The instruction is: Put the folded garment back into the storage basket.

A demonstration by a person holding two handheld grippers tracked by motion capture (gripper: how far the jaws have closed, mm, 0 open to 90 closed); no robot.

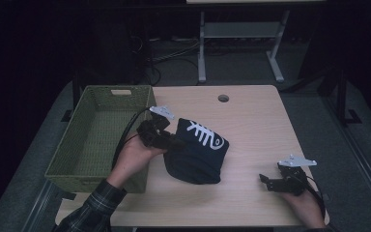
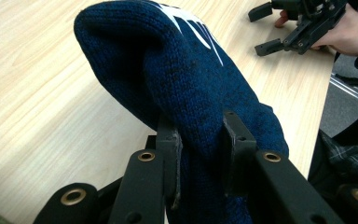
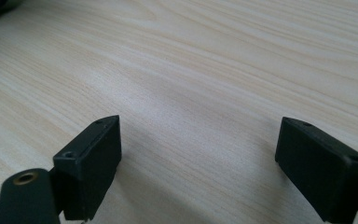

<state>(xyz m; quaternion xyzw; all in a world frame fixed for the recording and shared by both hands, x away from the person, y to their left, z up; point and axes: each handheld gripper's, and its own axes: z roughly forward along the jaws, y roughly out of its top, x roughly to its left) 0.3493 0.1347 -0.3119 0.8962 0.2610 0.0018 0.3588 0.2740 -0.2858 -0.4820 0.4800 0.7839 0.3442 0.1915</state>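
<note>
A dark blue knitted hat [image 1: 195, 154] with a white fishbone pattern lies at the middle of the wooden table [image 1: 251, 121]. My left gripper [image 1: 171, 141] is shut on the hat's left edge; in the left gripper view the knit [image 2: 186, 79] is pinched between the two jaws, and the gripper [image 2: 200, 154] holds it slightly raised. My right gripper [image 1: 266, 181] rests near the table's front right, open, its jaws spread wide over bare wood [image 3: 200, 93] with nothing between them. The same right gripper [image 2: 279, 28] appears far off in the left gripper view.
A green woven basket [image 1: 99, 135] stands at the table's left edge, right beside my left hand. A round cable hole [image 1: 223, 98] sits near the table's far edge. A white table frame [image 1: 241, 38] and cables stand on the floor beyond.
</note>
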